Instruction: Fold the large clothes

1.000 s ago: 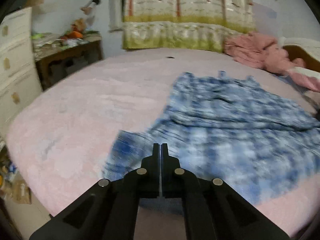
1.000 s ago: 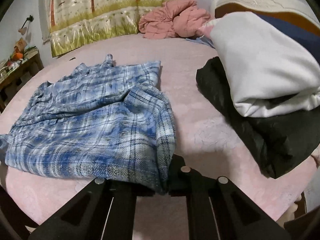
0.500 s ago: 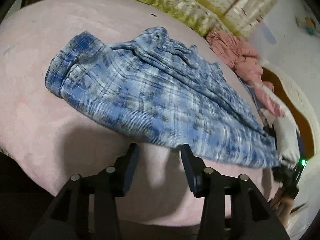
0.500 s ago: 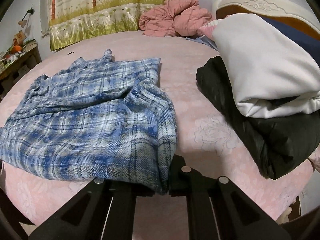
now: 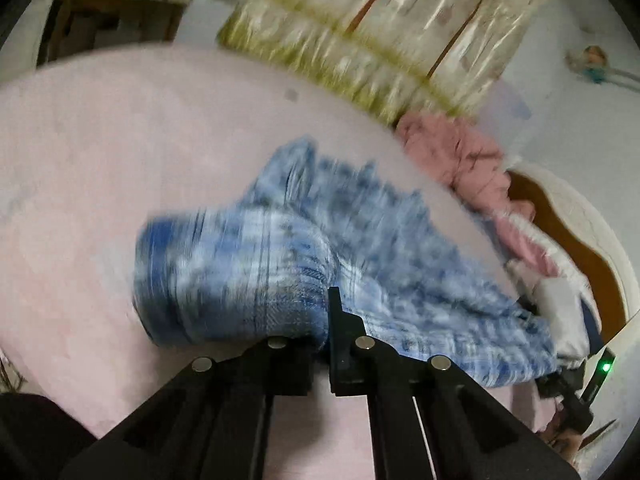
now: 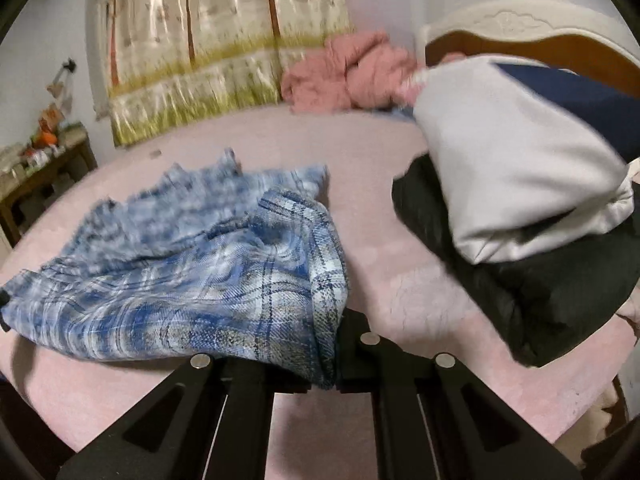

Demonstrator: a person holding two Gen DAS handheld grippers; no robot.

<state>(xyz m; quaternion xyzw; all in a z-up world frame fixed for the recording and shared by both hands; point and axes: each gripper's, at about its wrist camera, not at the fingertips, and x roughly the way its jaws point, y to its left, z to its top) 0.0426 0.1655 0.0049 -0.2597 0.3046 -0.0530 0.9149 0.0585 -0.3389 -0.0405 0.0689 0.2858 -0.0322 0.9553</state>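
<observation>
A blue and white plaid shirt (image 5: 384, 248) lies partly folded on the pink bed (image 5: 100, 152). My left gripper (image 5: 320, 320) is shut on the shirt's near left edge, and the cloth bunches over the left finger. In the right wrist view the same shirt (image 6: 180, 272) spreads to the left, and my right gripper (image 6: 332, 344) is shut on its near right corner. Both views are blurred by motion.
A white and navy garment (image 6: 512, 168) lies on a black one (image 6: 520, 300) at the right. A pink blanket (image 6: 352, 72) is heaped at the far side by the headboard (image 6: 540, 40). A cluttered wooden table (image 6: 36, 168) stands at the left, and a curtain (image 6: 216, 40) hangs behind.
My left gripper opened, came in over the shirt's near left edge and shut on it, lifting the cloth. My right gripper kept its hold and shifted slightly.
</observation>
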